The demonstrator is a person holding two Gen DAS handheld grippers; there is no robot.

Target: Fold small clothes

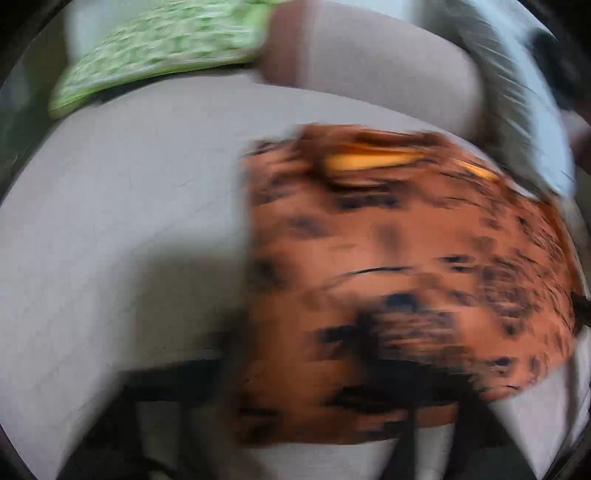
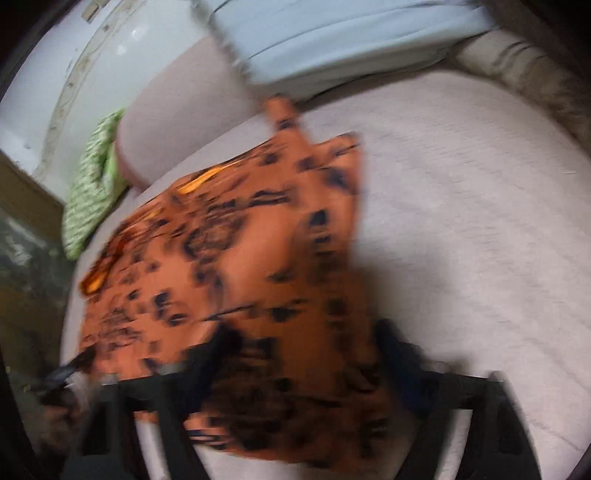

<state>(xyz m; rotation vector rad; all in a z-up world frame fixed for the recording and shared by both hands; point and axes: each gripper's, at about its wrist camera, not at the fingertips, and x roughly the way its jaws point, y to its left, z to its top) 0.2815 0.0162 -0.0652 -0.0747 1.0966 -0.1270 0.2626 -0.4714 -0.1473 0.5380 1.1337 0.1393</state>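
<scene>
A: Where's the garment?

B: The orange garment (image 2: 236, 266) with dark blotches lies spread on the pale cushion (image 2: 461, 206) of a sofa, its near edge draped over the right gripper (image 2: 295, 369). A strap or sleeve sticks up at its far end, toward the light blue cushion (image 2: 332, 33).

A: And the jaws?

B: Hard to say. In the right wrist view the cloth covers the gap between the dark fingers (image 2: 402, 365), so I cannot tell whether they pinch it. The left gripper (image 1: 369, 373) is just as smeared; the cloth lies over its jaws too, and their opening is hidden.

A: How will it handle?

B: Judging by the drape, thin, light and limp (probably a little slippery, given the yellowish sheen near one edge). It should sag wherever it isn't held, so I'd take it by two corners or along a hem, one gripper on each, and keep it taut.

A: Anything nearby?

B: A green patterned cloth (image 1: 159, 48) lies well apart, beside the armrest (image 2: 177, 110)
</scene>
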